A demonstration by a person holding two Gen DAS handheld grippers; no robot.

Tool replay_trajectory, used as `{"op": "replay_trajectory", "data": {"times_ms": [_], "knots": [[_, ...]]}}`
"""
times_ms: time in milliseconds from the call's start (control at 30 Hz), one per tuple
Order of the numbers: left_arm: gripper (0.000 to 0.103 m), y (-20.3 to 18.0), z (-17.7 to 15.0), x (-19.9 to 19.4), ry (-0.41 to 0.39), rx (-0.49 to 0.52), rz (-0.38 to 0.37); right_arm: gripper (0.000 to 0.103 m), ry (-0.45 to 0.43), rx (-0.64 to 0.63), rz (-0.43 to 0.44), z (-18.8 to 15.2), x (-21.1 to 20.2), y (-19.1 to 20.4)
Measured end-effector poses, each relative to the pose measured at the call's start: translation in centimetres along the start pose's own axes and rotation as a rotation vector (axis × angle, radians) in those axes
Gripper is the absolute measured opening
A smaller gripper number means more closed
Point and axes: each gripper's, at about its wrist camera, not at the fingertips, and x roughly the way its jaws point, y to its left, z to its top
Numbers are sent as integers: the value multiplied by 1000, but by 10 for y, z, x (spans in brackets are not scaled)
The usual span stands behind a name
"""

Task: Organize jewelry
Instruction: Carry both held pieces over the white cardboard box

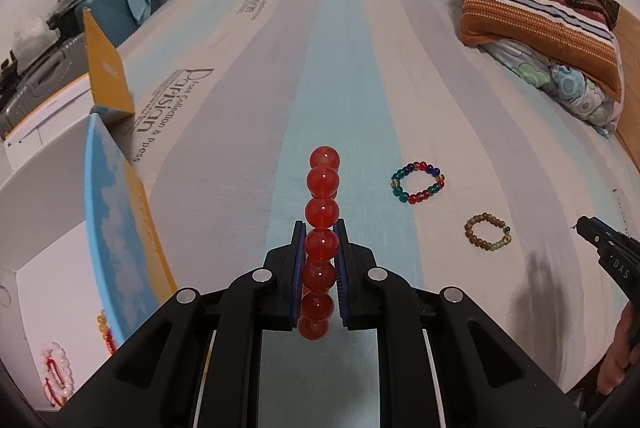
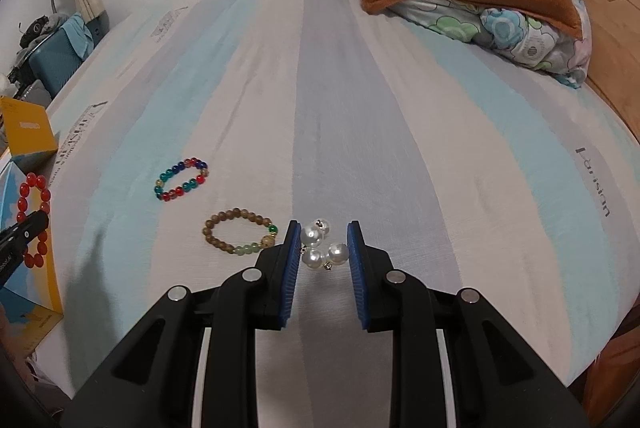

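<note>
On the bed (image 2: 320, 108), the multicoloured bracelet (image 2: 182, 179) lies behind and left of the wooden bracelet (image 2: 240, 232).

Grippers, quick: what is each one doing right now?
Left gripper: shut on the red bead bracelet.
Right gripper: shut on the pearl cluster.

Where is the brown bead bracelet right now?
The brown bead bracelet lies flat on the striped bed sheet, just left of the right gripper in its own view, with the rainbow bead bracelet a bit farther away behind it.
</note>
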Motion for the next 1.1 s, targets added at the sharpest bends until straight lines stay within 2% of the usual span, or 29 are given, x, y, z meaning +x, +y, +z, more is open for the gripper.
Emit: {"op": "replay_trajectory", "data": {"times_ms": [567,900,1100], "knots": [[13,20,-5,-46,-64,-28,-14,23,-107,-21,19,6,-42,43],[13,48,-6,-78,-124,-76,-10,23,-176,-84,68,9,-71,101],[13,74,-10,-89,-138,-113,23,23,-186,-117,101,11,-74,134]]}}
